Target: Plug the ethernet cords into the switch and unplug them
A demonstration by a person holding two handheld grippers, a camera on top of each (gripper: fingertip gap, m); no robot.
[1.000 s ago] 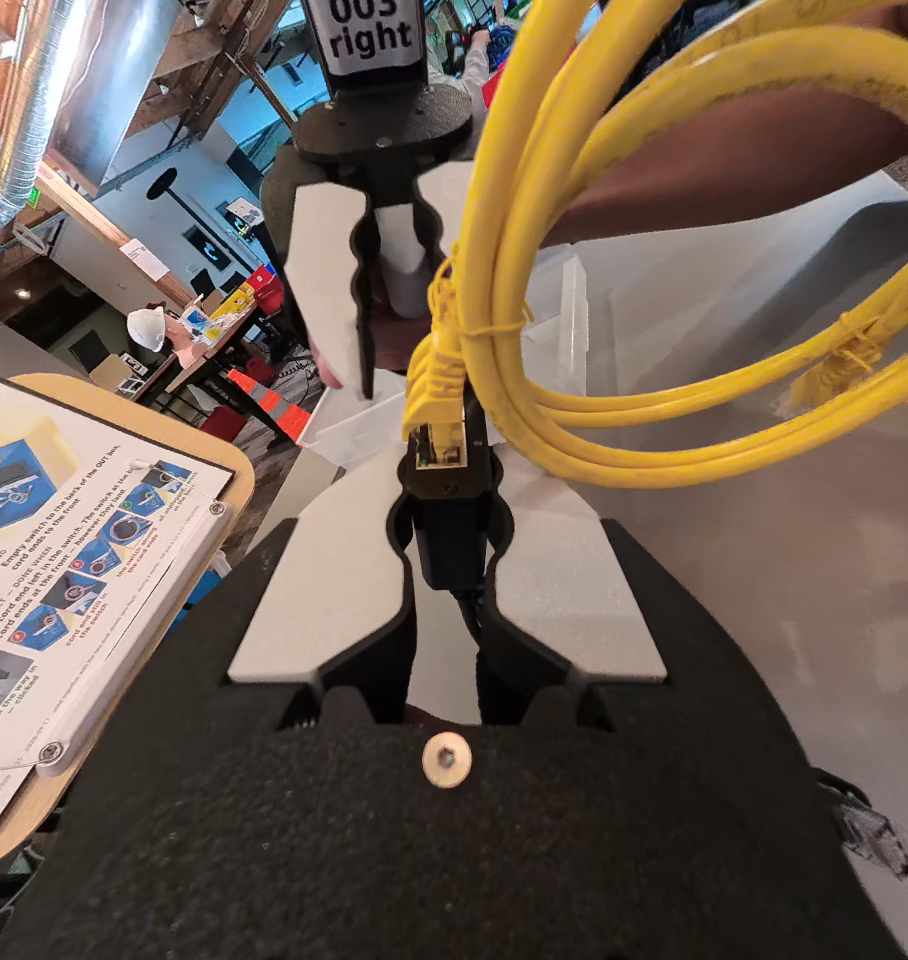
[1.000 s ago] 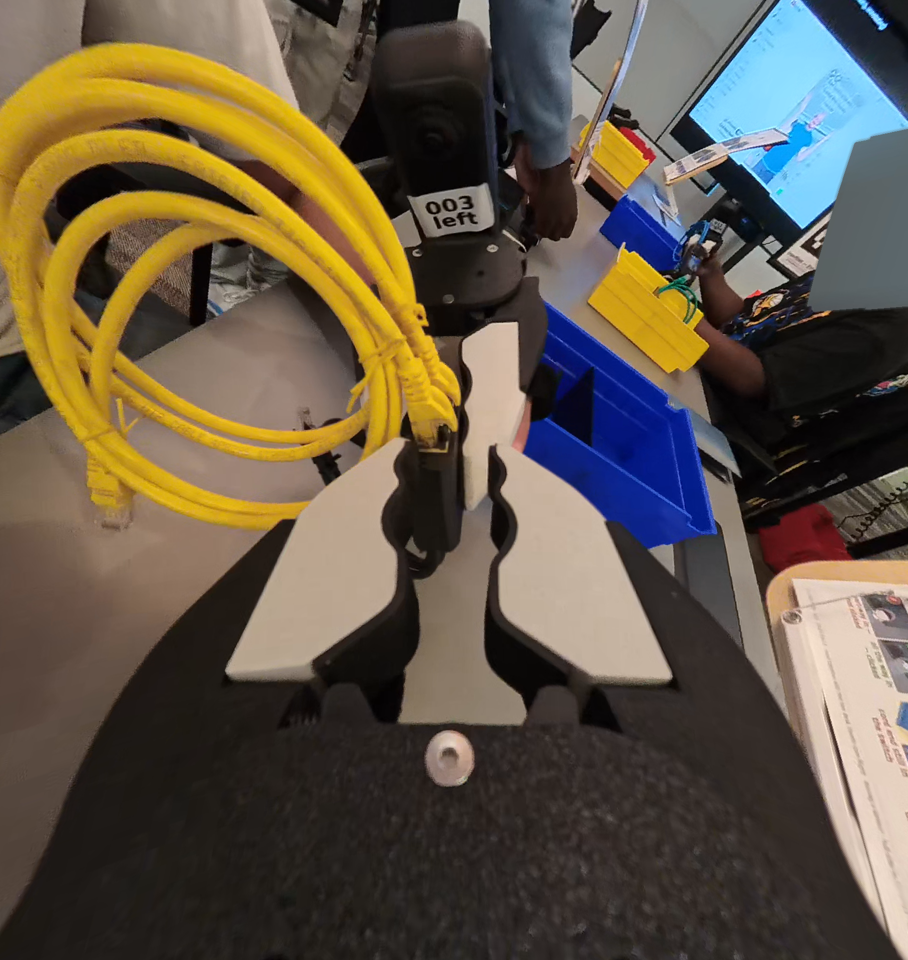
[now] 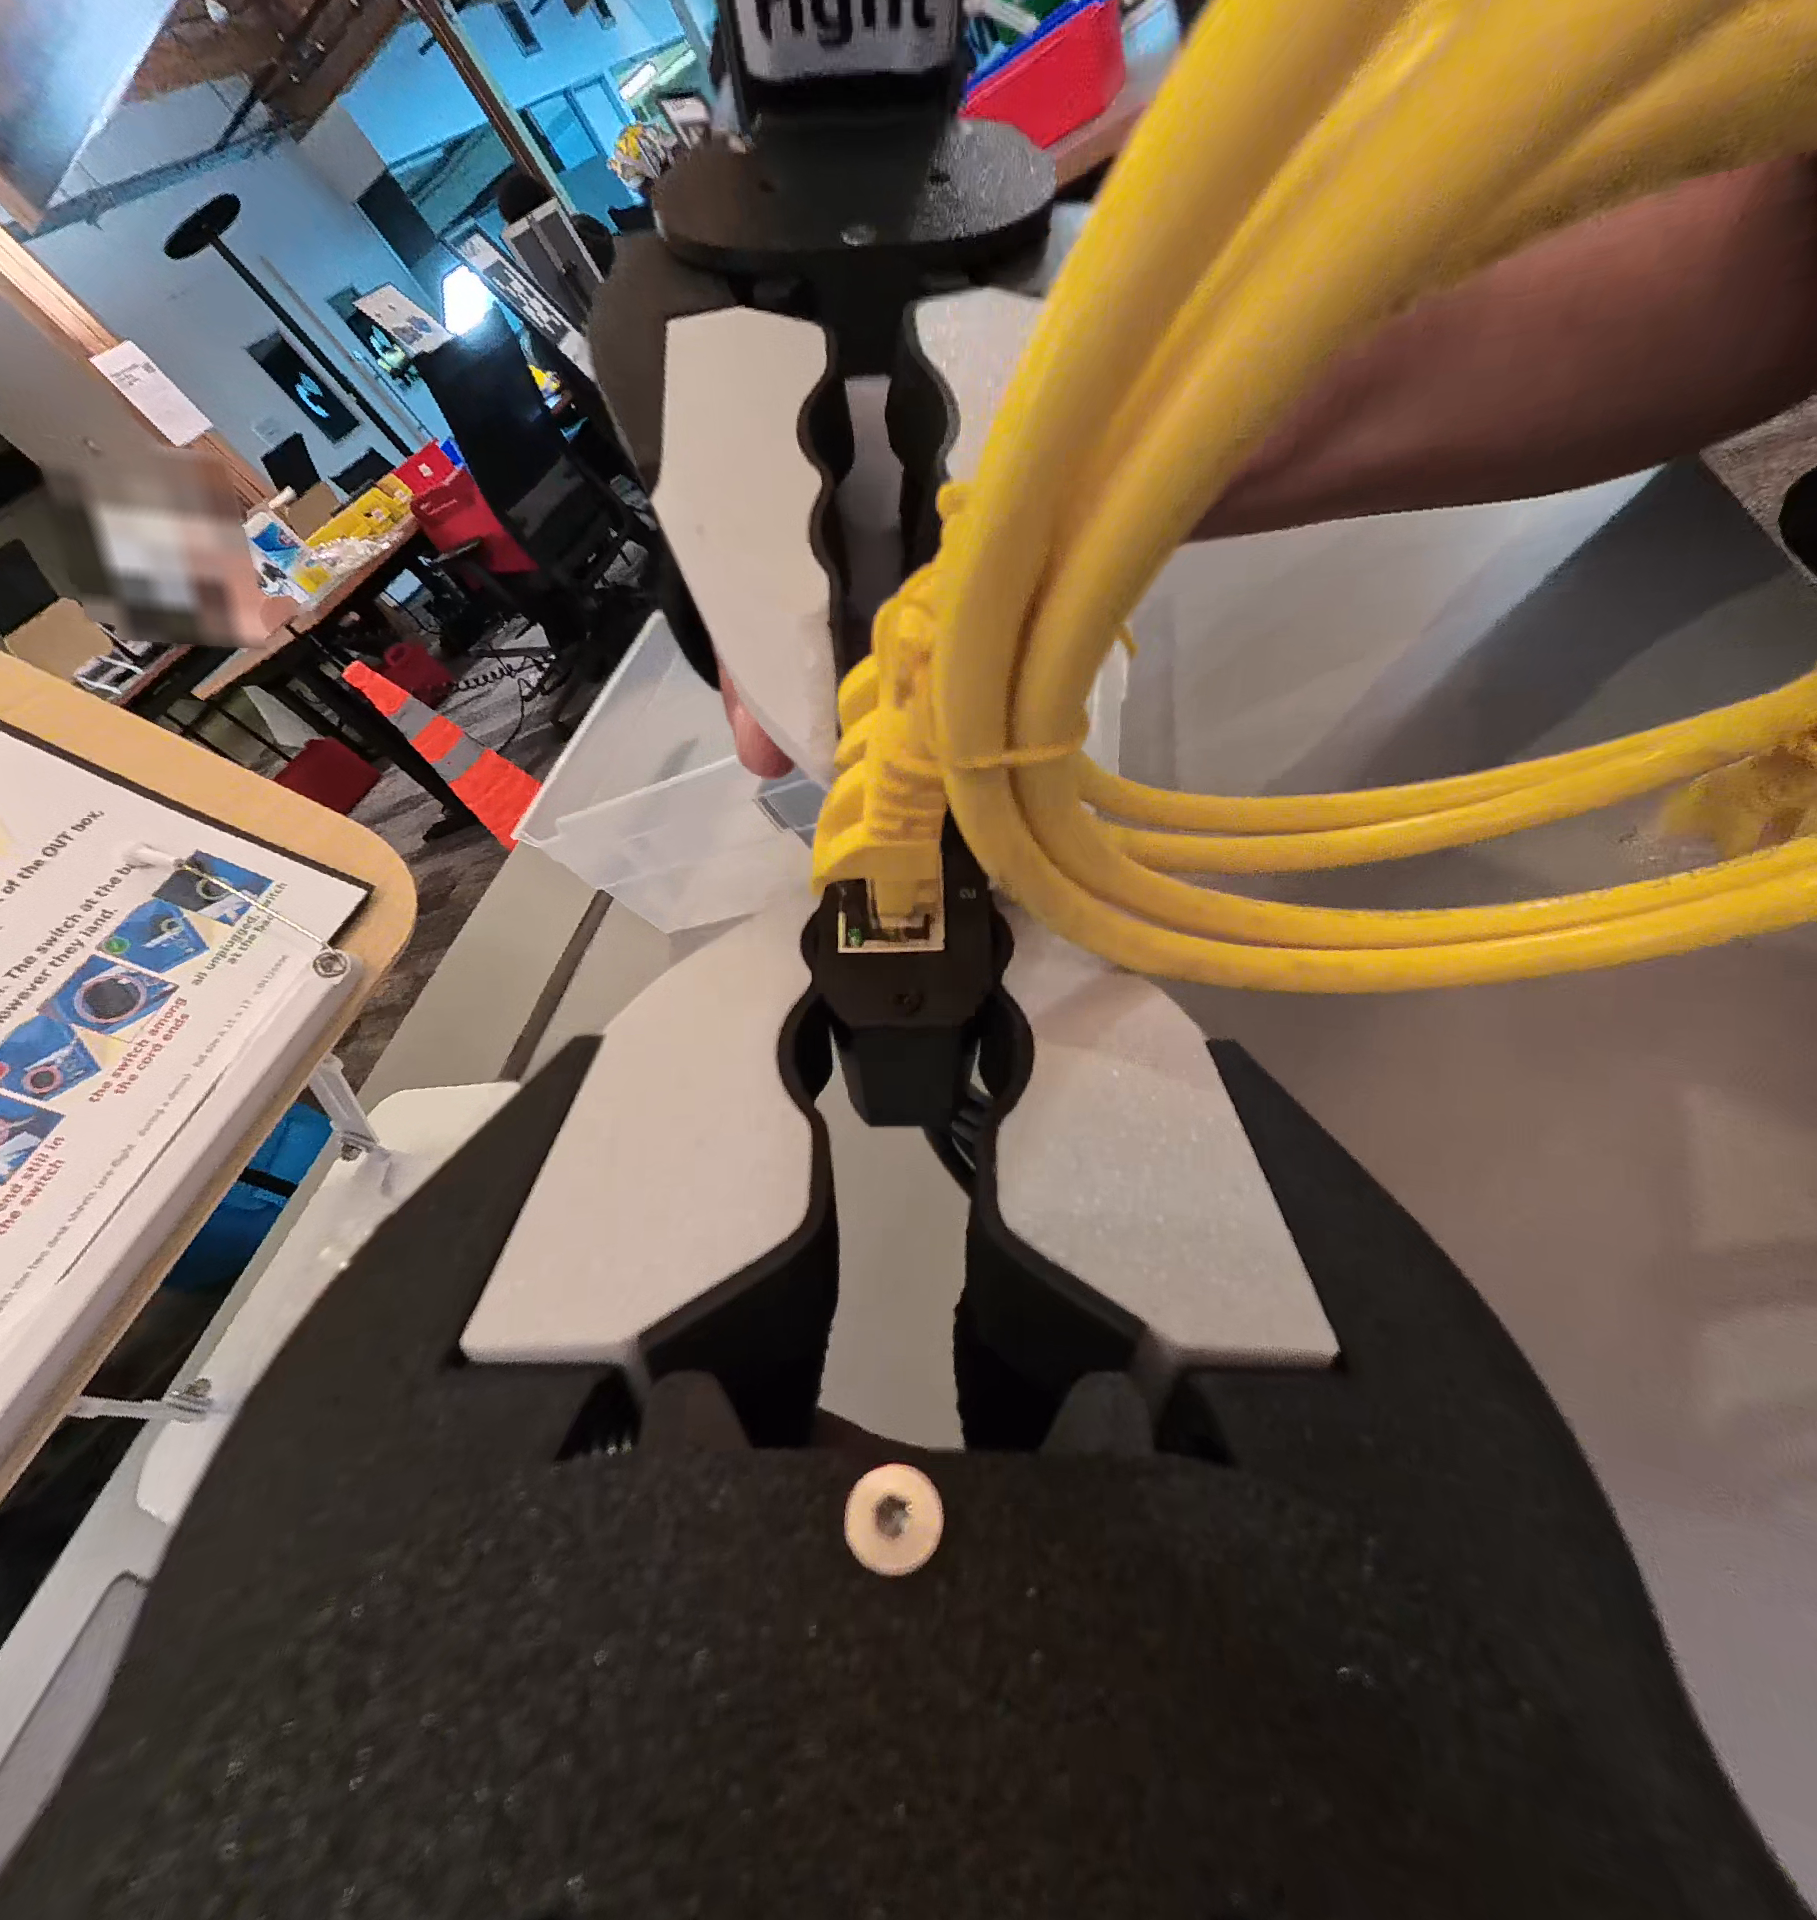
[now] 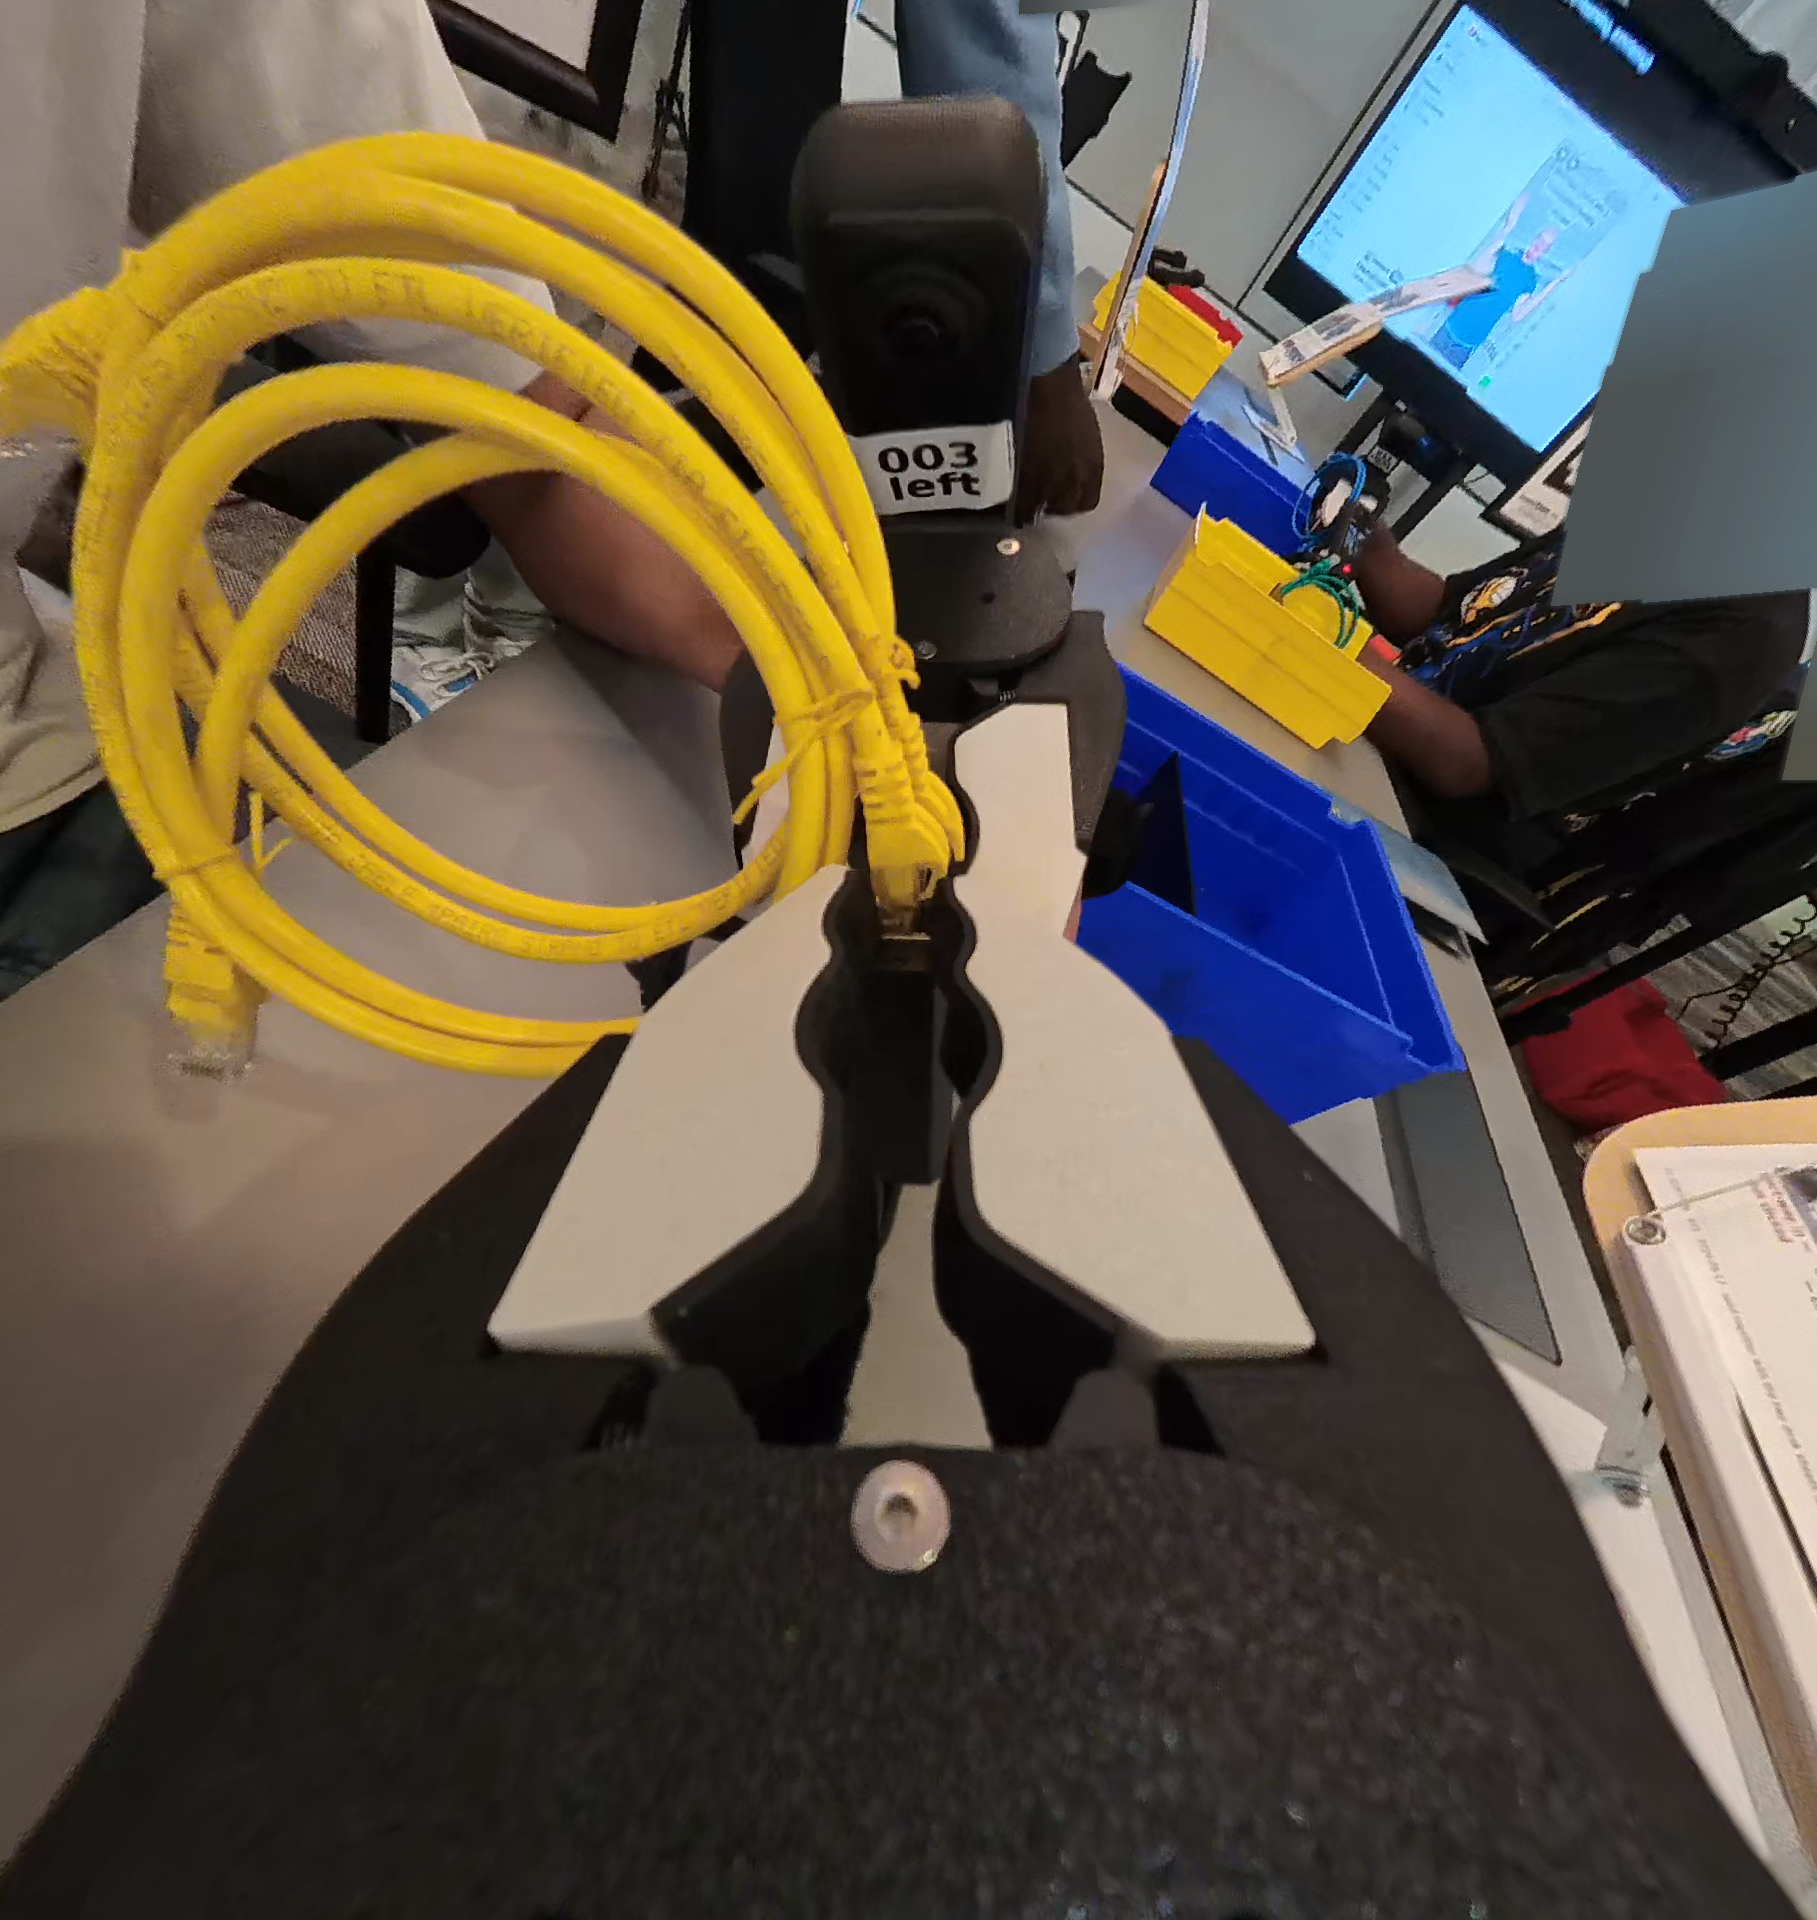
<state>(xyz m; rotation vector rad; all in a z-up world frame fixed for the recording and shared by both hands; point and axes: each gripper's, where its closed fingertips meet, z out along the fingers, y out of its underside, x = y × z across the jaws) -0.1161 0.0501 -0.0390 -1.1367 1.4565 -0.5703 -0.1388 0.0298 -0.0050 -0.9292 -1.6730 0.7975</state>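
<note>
Jaws clamped: our left gripper [image 3: 899, 997] steadies the black switch [image 3: 899, 977], while our right gripper [image 4: 899, 914] pinches the yellow plug [image 4: 899, 831] at its port.

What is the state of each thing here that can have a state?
Small black plastic switch: clamped in the left hand-held gripper.
Yellow plug: tip inside the switch's port.
Yellow ethernet cord coil: tied in loops.
Second yellow plug: unplugged, at the coil's lower edge.
Right hand-held gripper: fingertips beside the first plug, contact unclear.
Flat monitor: switched on.
</note>
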